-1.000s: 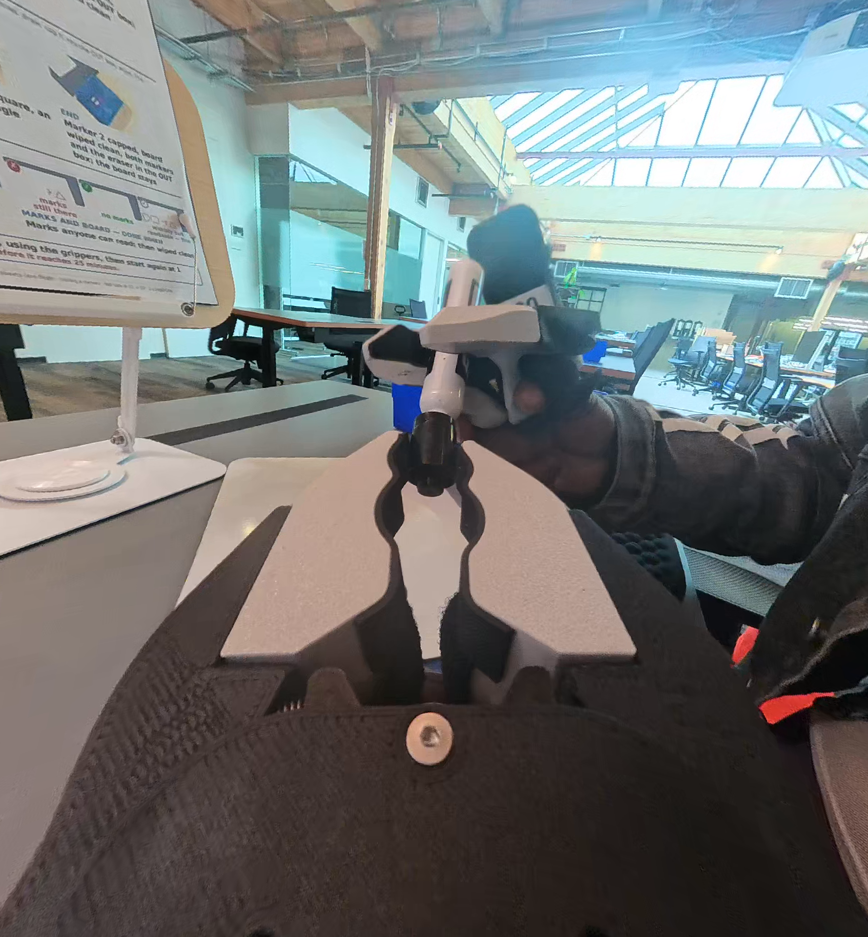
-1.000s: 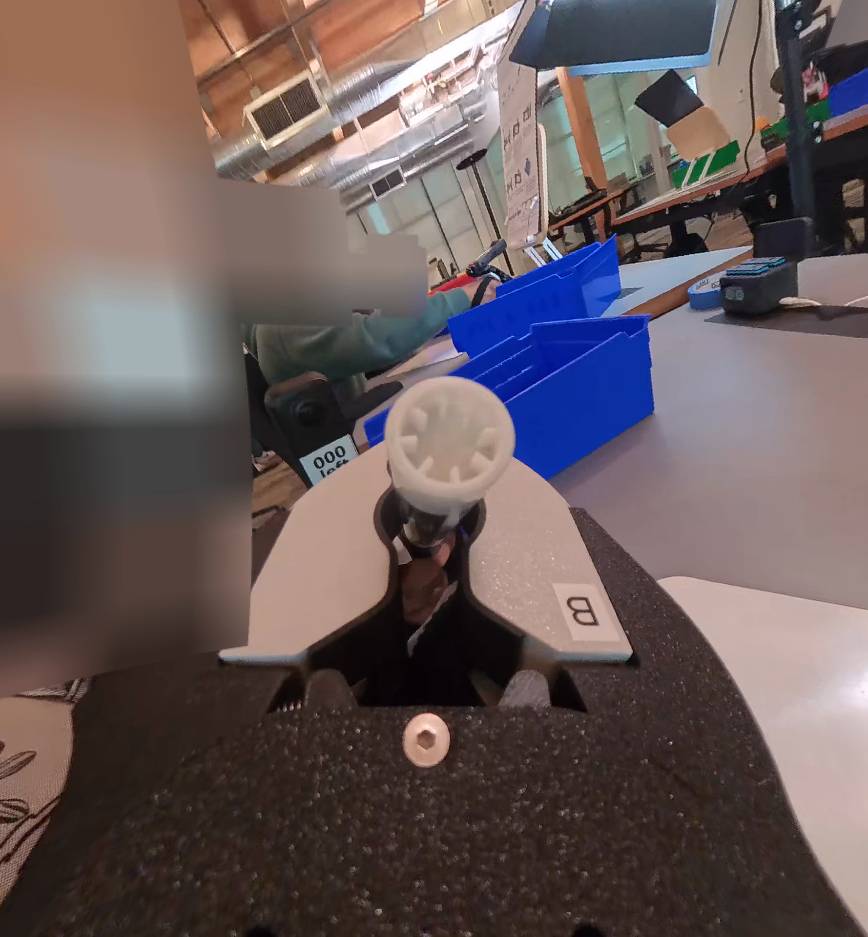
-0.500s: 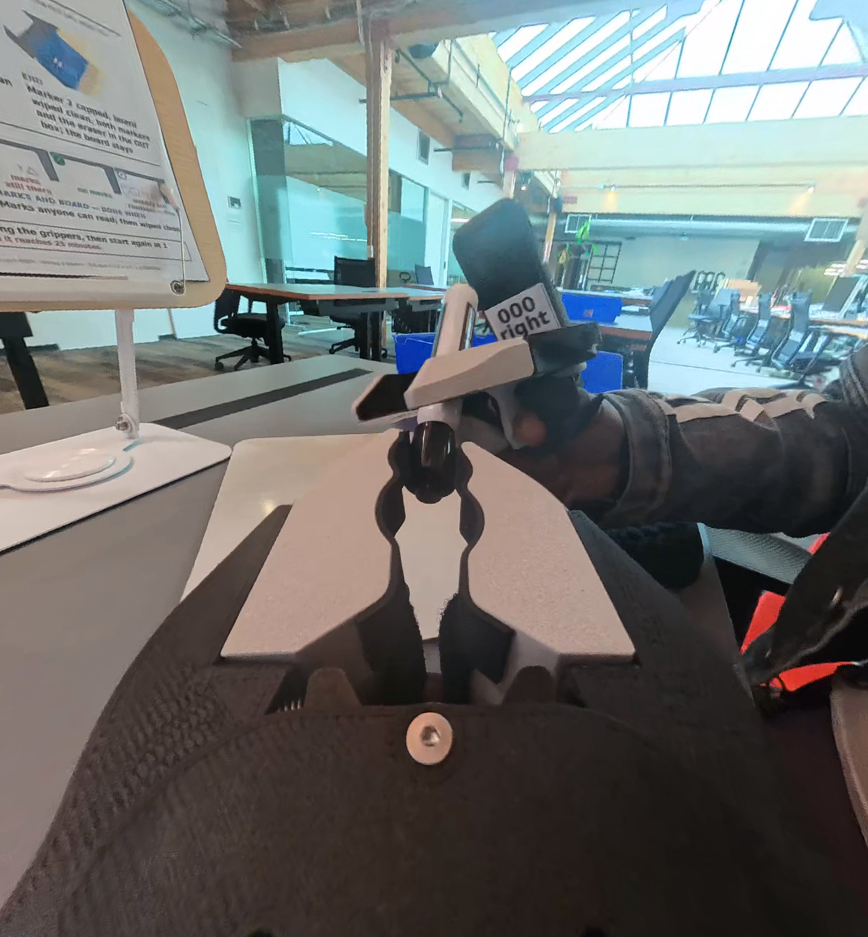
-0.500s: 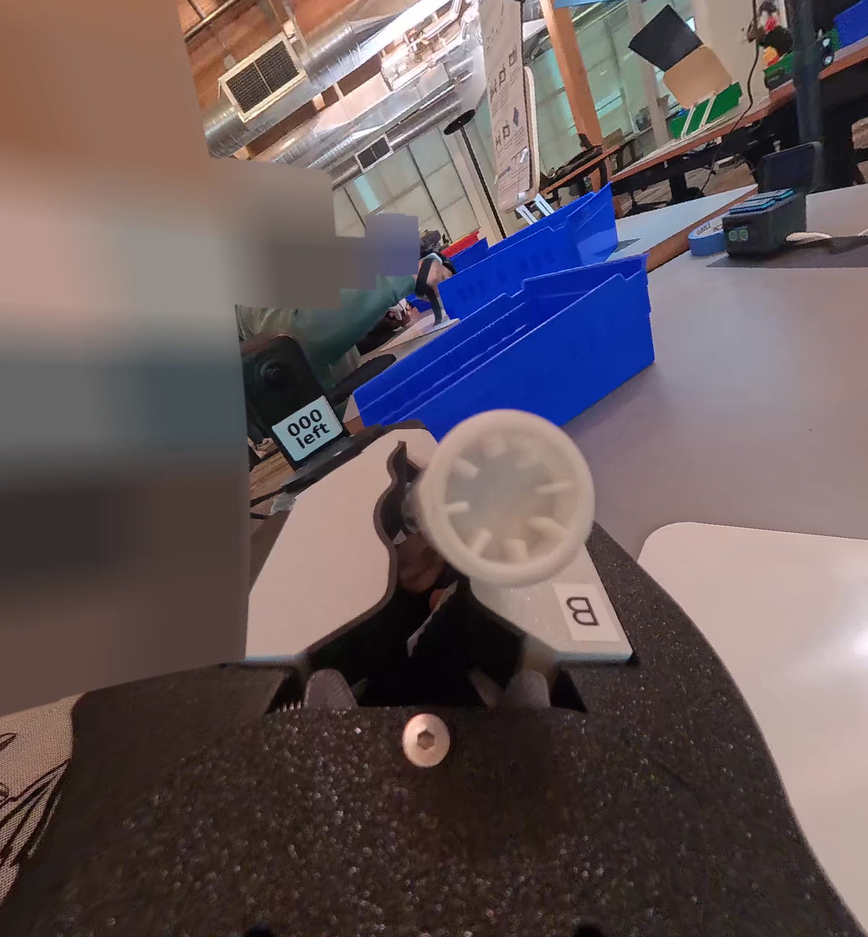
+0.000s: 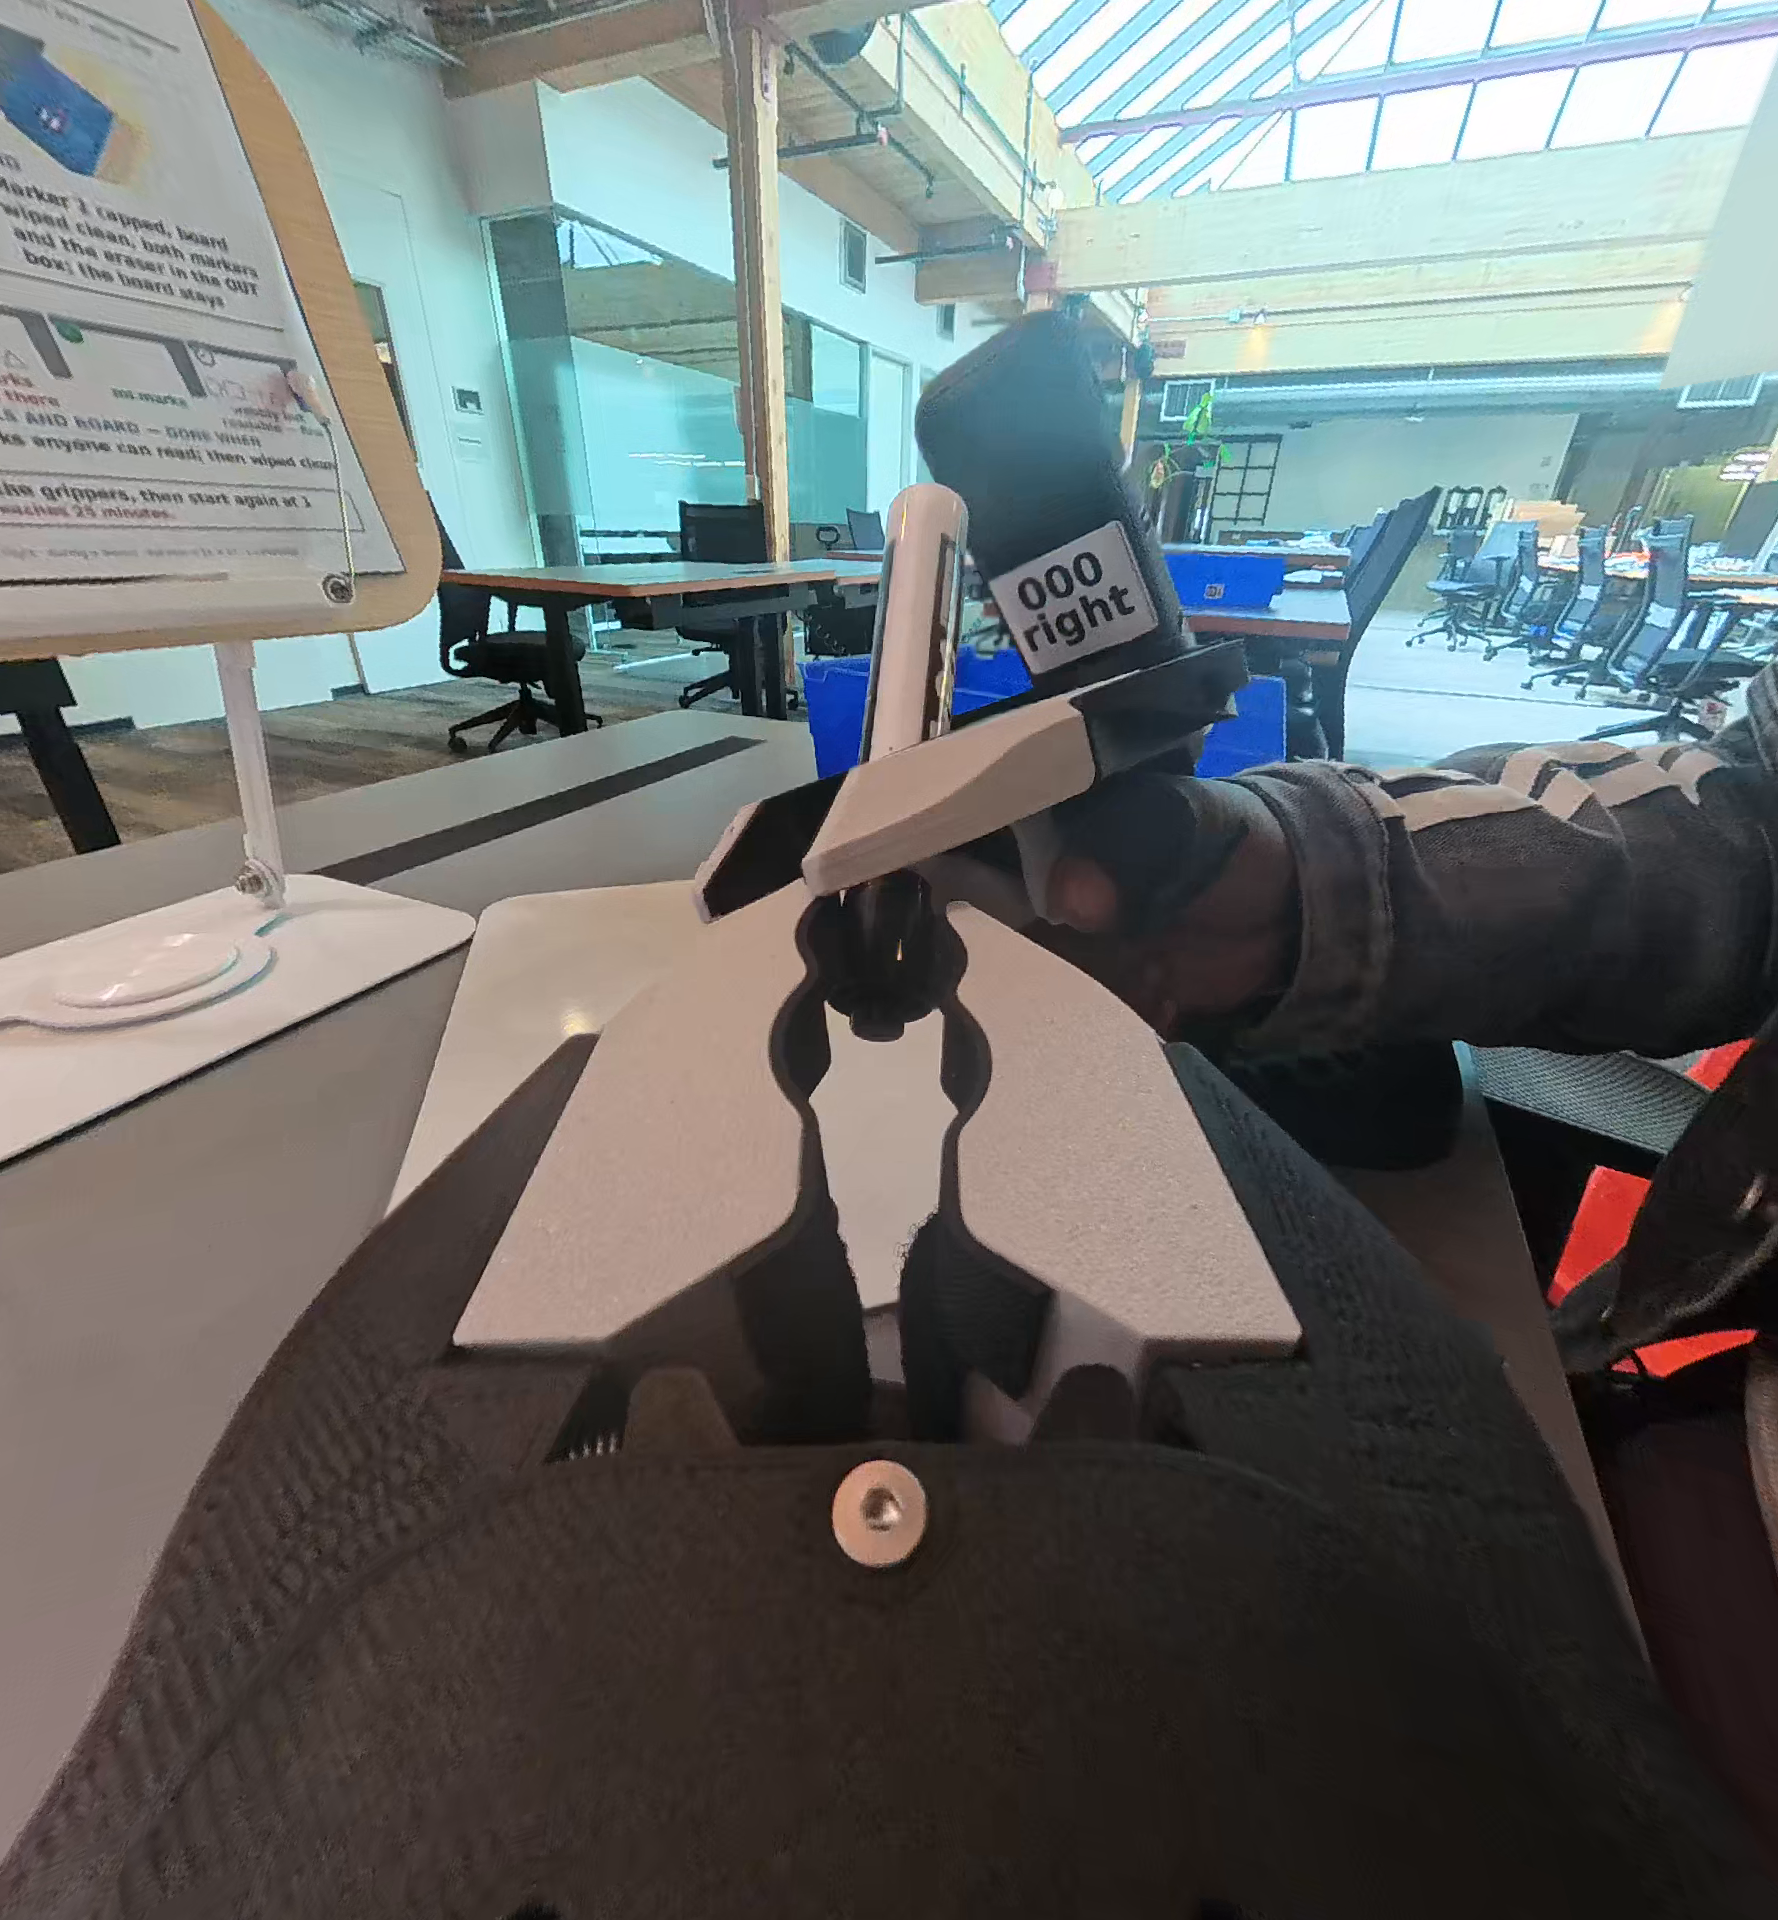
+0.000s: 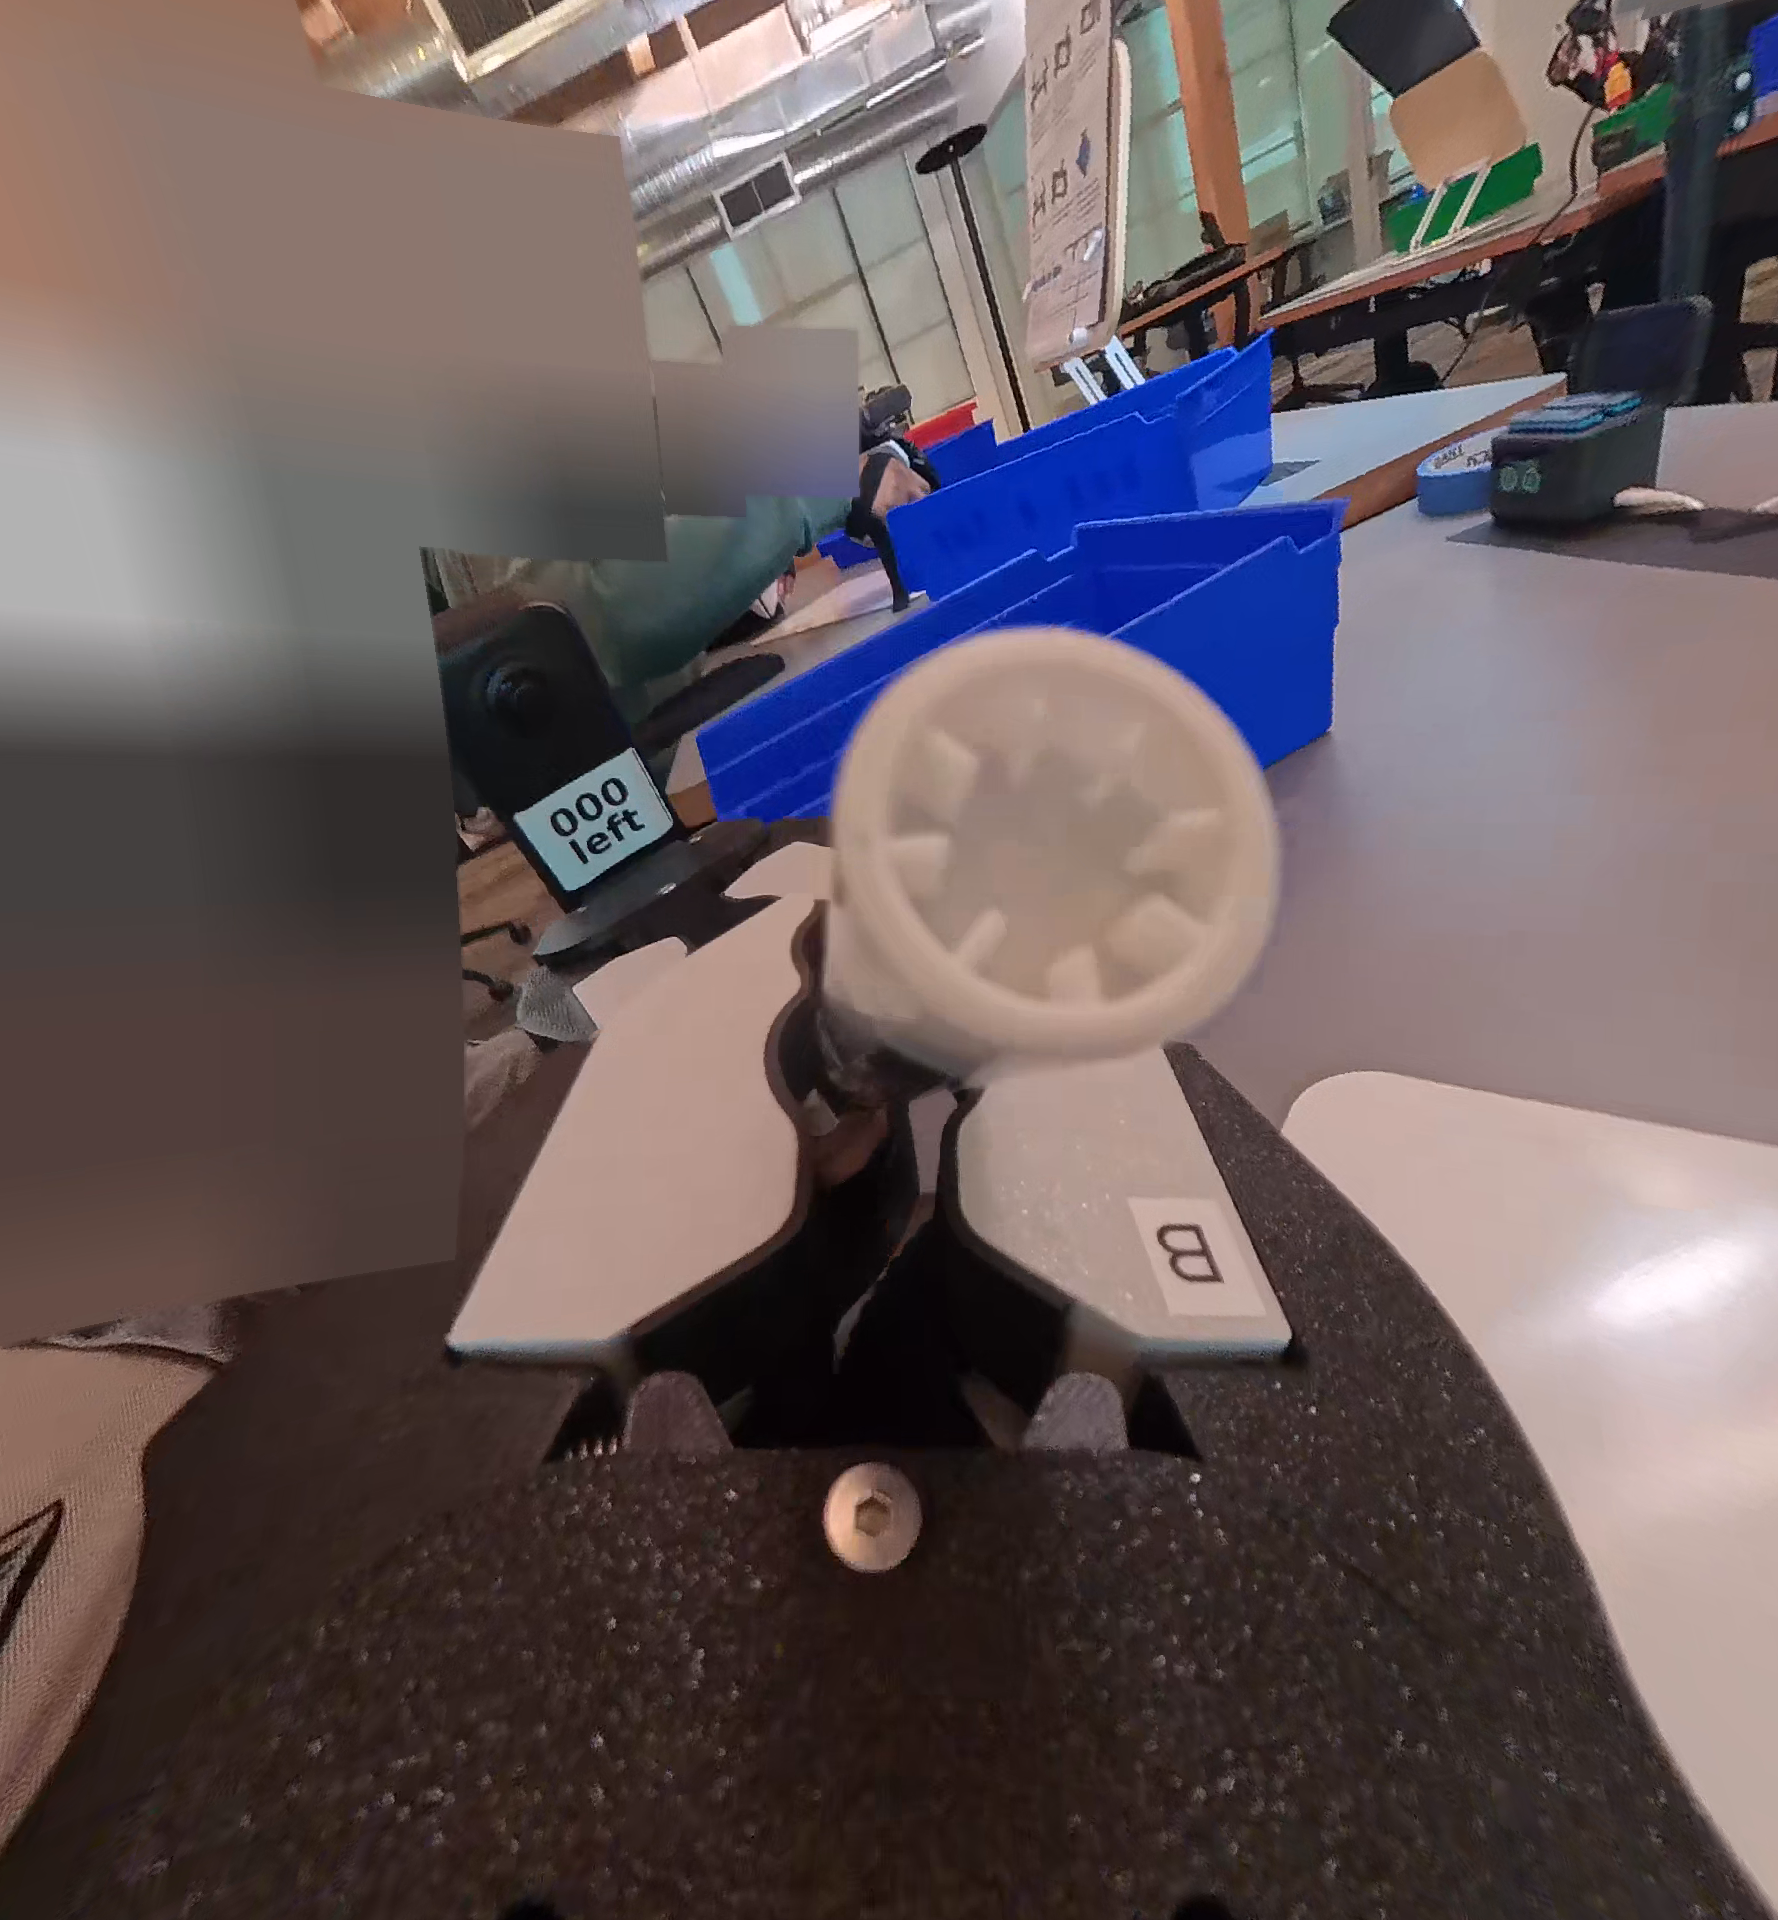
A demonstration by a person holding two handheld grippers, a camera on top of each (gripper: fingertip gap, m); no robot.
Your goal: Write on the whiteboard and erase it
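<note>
A white marker (image 5: 911, 623) with a black cap (image 5: 880, 982) is held between both grippers above the near edge of the whiteboard (image 5: 552, 987). My left gripper (image 5: 880, 997) is shut on the black cap. My right gripper (image 5: 812, 852) is shut on the white barrel just above the cap. In the right wrist view the barrel's ribbed white end (image 6: 1056, 842) points at the camera and leans right over my right gripper (image 6: 869, 1039). The left gripper (image 6: 656, 914) shows just behind it. The whiteboard (image 6: 1591, 1299) lies at the right. No writing shows on its visible parts.
An instruction sign (image 5: 137, 312) on a white stand (image 5: 189, 987) is left of the board. Blue bins (image 6: 1124, 644) stand on the grey table beyond. A blue tape roll (image 6: 1451, 483) and a black device (image 6: 1571, 468) sit far right. A dark sleeve (image 5: 1487, 883) reaches in from the right.
The right gripper has come down close to my left fingertips and the marker has tilted. In the right wrist view the barrel's end has swung right and looms larger.
</note>
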